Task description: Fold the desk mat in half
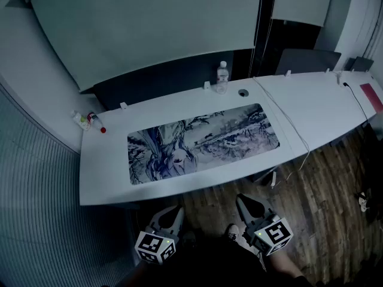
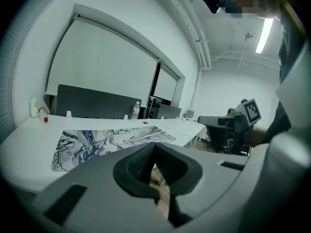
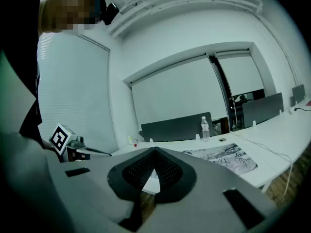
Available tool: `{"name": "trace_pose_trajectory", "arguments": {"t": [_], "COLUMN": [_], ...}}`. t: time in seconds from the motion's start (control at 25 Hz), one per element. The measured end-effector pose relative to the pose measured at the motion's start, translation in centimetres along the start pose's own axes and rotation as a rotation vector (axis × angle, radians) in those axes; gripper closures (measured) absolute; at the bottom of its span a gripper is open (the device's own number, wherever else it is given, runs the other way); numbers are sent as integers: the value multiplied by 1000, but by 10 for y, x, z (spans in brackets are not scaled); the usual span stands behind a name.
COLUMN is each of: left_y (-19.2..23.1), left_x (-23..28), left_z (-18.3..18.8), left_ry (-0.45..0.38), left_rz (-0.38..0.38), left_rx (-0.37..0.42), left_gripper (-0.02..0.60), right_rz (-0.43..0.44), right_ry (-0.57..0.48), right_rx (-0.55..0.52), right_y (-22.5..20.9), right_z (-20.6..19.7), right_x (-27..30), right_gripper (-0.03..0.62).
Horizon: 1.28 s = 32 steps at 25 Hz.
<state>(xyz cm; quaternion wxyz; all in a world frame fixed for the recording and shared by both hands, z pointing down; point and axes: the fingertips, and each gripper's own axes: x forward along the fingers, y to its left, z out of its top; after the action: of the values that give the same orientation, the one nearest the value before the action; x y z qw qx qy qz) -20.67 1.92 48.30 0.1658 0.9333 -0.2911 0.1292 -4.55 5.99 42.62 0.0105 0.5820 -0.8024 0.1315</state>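
Observation:
The desk mat (image 1: 203,142), printed with a blue-grey ink drawing, lies flat and unfolded along the white table (image 1: 108,184). It also shows in the left gripper view as the mat (image 2: 107,141) and in the right gripper view as the mat (image 3: 221,157). Both grippers hang below the table's near edge, over the floor and apart from the mat. My left gripper (image 1: 174,212) has its jaws together with nothing in them, as its own view (image 2: 154,149) shows too. The right gripper (image 1: 244,201) is likewise shut and holds nothing (image 3: 155,152).
A water bottle (image 1: 222,76) stands at the table's back edge beside a cable hole (image 1: 242,92). Small bottles (image 1: 87,121) sit at the far left corner. A white cable (image 1: 291,124) runs across the table right of the mat. A dark partition (image 1: 167,79) backs the desk.

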Motion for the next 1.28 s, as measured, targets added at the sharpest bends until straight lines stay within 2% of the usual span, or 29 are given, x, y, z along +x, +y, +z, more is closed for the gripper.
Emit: {"name": "trace_pose_trajectory", "arguments": {"t": [0.52,0.84,1.28], "left_y": [-4,-13,-26], "left_x": [6,10,11], "left_z": [-4,-6,-16], "left_ry": [17,12,-11], "left_rz": [17,46,156], "left_rx": [-18,-23,-99], "left_gripper": [575,575,575], "right_rz": [35,91,210], "right_ry": [-15,-6,-18], "right_rx": [6,19,36], "right_y": [-7,-17,-32], "right_z": [2,2,7], "right_x": [1,2,6], "right_gripper": [574,574,574]}}
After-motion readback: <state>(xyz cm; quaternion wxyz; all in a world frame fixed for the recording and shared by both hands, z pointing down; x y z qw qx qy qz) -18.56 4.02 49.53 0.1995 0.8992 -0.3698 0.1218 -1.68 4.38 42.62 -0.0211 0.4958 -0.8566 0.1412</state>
